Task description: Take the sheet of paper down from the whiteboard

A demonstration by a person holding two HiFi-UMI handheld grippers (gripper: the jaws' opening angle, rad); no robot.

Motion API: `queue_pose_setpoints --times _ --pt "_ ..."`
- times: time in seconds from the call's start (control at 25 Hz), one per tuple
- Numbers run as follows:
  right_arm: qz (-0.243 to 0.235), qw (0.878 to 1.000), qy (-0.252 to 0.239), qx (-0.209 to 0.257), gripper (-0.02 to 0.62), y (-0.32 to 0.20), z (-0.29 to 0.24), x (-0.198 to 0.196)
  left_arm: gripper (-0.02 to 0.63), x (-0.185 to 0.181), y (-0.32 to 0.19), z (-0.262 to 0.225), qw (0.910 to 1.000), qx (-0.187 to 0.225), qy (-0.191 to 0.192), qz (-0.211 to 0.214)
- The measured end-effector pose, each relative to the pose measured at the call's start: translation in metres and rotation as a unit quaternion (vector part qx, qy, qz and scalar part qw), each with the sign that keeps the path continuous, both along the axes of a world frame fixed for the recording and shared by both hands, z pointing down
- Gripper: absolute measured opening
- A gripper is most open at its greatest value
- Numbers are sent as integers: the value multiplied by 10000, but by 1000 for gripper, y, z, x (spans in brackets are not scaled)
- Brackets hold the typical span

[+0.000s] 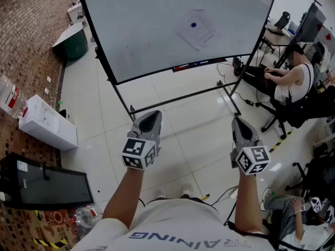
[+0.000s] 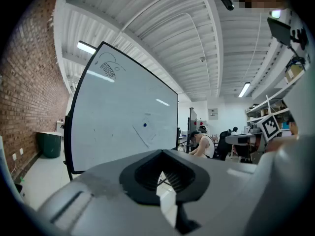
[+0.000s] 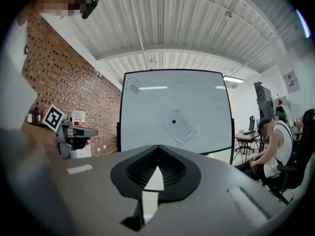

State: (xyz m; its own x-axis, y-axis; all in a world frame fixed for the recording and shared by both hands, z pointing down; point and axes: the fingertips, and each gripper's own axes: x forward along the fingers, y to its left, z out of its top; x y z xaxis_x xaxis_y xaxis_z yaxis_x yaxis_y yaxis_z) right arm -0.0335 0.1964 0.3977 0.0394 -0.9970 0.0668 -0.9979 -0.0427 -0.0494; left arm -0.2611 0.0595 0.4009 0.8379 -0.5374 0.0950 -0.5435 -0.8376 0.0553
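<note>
A white sheet of paper (image 1: 195,29) hangs tilted on the whiteboard (image 1: 146,41), pinned by a small blue magnet (image 1: 193,25). The paper (image 3: 180,126) also shows in the right gripper view and the paper (image 2: 144,132) in the left gripper view, well ahead of both. My left gripper (image 1: 153,117) is held level at the lower middle, shut and empty, well short of the board. Beside it, my right gripper (image 1: 239,122) is also shut with nothing between its fingers, likewise far from the board.
The whiteboard stand's legs and crossbar (image 1: 178,99) cross the tiled floor ahead. A person sits on an office chair (image 1: 285,82) at a desk to the right. A green bin (image 1: 70,43), a white box (image 1: 47,123) and a black screen (image 1: 44,182) line the brick wall at left.
</note>
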Motion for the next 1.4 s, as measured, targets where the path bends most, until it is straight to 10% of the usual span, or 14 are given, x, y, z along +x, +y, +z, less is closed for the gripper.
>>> queue_pose_setpoints --times 0.88,1.4 --pt "-190 9997 -178 -29 6 -41 20 120 3 127 -37 6 9999 59 -82 -27" --pt "-343 9993 -118 -10 6 -211 11 208 3 233 -193 -2 9999 96 -15 48"
